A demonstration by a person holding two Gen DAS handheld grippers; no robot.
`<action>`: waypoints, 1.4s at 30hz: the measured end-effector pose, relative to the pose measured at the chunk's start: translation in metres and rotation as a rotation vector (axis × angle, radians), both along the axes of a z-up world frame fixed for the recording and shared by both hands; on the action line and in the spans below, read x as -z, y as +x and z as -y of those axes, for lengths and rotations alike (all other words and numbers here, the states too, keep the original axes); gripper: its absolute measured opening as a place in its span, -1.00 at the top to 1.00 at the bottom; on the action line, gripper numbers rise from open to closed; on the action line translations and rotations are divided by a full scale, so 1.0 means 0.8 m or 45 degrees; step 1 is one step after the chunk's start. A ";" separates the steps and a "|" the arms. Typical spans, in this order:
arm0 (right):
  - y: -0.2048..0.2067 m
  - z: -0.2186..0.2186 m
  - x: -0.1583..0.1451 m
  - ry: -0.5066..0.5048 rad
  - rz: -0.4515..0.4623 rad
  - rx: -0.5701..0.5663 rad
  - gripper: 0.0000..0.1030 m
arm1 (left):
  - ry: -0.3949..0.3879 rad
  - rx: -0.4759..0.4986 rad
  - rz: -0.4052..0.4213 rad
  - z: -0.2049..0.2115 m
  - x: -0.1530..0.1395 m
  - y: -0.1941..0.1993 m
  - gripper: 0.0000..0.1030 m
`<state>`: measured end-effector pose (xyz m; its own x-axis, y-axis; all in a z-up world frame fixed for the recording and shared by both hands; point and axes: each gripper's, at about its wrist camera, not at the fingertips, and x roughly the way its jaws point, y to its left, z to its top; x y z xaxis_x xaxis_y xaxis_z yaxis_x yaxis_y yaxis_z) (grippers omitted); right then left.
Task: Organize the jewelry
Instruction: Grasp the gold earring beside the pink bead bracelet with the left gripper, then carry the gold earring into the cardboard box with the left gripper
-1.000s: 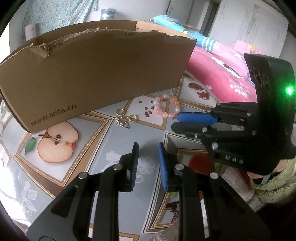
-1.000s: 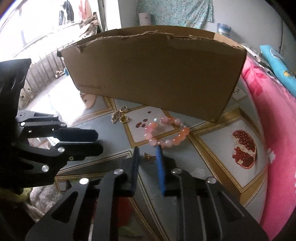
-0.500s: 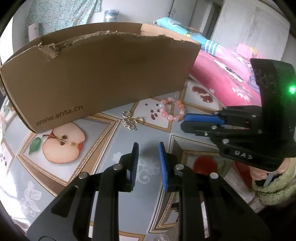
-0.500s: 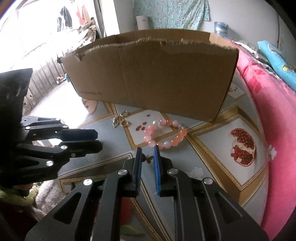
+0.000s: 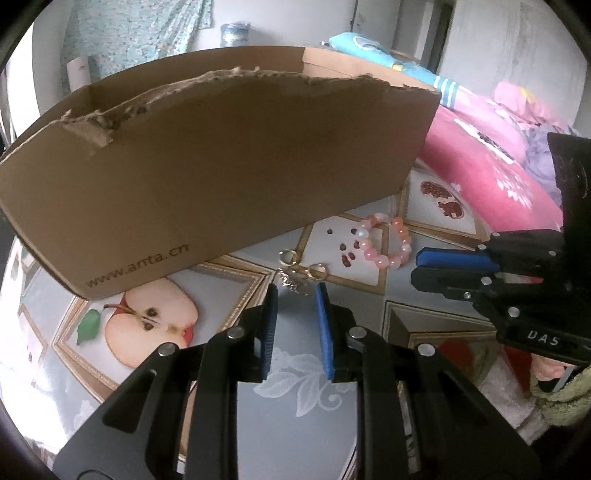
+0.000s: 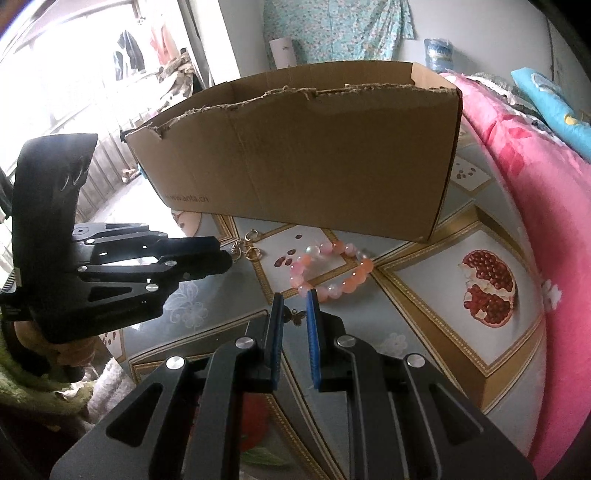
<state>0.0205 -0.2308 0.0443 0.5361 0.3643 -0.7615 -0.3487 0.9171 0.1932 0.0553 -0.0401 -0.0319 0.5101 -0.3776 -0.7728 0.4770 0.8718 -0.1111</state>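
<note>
Daylight is flooding in from far left in the right wrist view, overexposing that corner. The tablecloth is showing glare. Fisheye distortion is bending the cardboard box; black vignetting is framing both views.

Tabletop has a fruit-print cover, halved apple and pomegranate pictures on it. Pink floral bedding right alongside, patterned teal curtain behind.

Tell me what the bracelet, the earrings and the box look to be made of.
Bracelet: glossy, translucent pink and whitish beads, glass or stone; can't tell which.
Earrings: thin gold-coloured metal hoops with glints, chain tangled among them.
Box: matte brown corrugated cardboard, fluting visible along its torn rim.
</note>
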 end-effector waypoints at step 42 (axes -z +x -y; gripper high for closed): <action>0.000 -0.005 0.000 0.026 0.006 -0.017 0.76 | 0.018 0.034 -0.024 0.006 -0.003 0.027 0.76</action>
<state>0.0206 -0.2270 0.0440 0.5346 0.3870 -0.7513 -0.3616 0.9082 0.2105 0.0771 -0.0452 -0.0296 0.4851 -0.3797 -0.7877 0.4979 0.8605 -0.1082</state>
